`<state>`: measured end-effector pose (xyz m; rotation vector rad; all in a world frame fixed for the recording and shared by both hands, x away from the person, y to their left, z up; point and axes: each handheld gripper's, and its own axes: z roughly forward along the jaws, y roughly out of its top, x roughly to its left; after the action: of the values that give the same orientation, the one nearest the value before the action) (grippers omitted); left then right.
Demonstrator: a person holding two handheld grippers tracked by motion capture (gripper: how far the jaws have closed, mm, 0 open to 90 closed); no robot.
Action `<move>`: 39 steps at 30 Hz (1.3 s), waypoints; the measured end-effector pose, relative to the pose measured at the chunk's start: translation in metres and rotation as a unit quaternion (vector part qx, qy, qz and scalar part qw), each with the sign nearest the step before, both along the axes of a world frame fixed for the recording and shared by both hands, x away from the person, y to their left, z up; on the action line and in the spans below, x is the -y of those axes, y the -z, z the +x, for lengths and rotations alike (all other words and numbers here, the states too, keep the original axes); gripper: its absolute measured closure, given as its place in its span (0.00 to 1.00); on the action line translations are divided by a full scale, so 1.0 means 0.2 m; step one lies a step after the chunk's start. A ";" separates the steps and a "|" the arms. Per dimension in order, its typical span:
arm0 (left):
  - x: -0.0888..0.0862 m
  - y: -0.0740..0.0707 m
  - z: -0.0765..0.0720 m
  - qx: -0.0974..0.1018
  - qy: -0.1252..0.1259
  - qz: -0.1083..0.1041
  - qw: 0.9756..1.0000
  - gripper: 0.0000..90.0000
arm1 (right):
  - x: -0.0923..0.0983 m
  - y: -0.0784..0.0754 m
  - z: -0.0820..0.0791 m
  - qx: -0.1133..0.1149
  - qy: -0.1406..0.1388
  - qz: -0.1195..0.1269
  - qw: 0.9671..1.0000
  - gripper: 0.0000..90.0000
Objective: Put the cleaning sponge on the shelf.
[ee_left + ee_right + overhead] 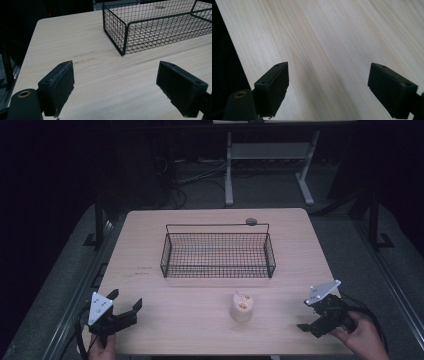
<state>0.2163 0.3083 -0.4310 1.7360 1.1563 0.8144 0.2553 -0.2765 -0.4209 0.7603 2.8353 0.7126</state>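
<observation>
left gripper (126, 301) down at the near left corner of the table (150, 235), jaws spread wide, nothing between them. same from its own view (115, 82): just bare wood in the gap, black pads well apart. hand under it mostly cut off by the bottom edge in the high view. right gripper (306, 320) over at the near right edge, also gaping open, holding nothing; from its own view (328, 85) only wood grain between the pads, plus a dark strip off the table edge at left. right hand (362, 340) partly cropped too.

small pale lumpy thing (242, 306) standing on the table between the two, nearer the right one but well apart from both. too blurry to tell what exactly, beige with a couple of orangey spots on top.

black wire basket (218, 254) further back, mid table, looks empty. far right part cut off in the left gripper view (125, 30). small round grey thing (251, 221) just behind its far rim, can't make out what. beyond the table, mostly dark.
</observation>
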 end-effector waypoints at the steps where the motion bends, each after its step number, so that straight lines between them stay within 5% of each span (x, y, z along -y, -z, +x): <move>1: 0.00 0.00 0.00 0.000 0.000 0.000 1.000 0.16 | -0.01 0.00 0.00 0.002 -0.001 -0.001 1.000 0.18; 17: 0.00 0.00 0.00 0.000 0.002 0.005 1.000 0.16 | -0.14 -0.09 0.06 0.017 -0.053 -0.007 0.998 0.19; 39: 0.00 0.00 0.00 0.002 0.002 0.003 1.000 0.16 | -0.39 -0.22 0.17 0.000 -0.121 -0.033 0.992 0.21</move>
<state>0.2157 0.3083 -0.4305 1.7397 1.1482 0.8187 0.2892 -0.1995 -0.3771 0.4097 2.9654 0.6449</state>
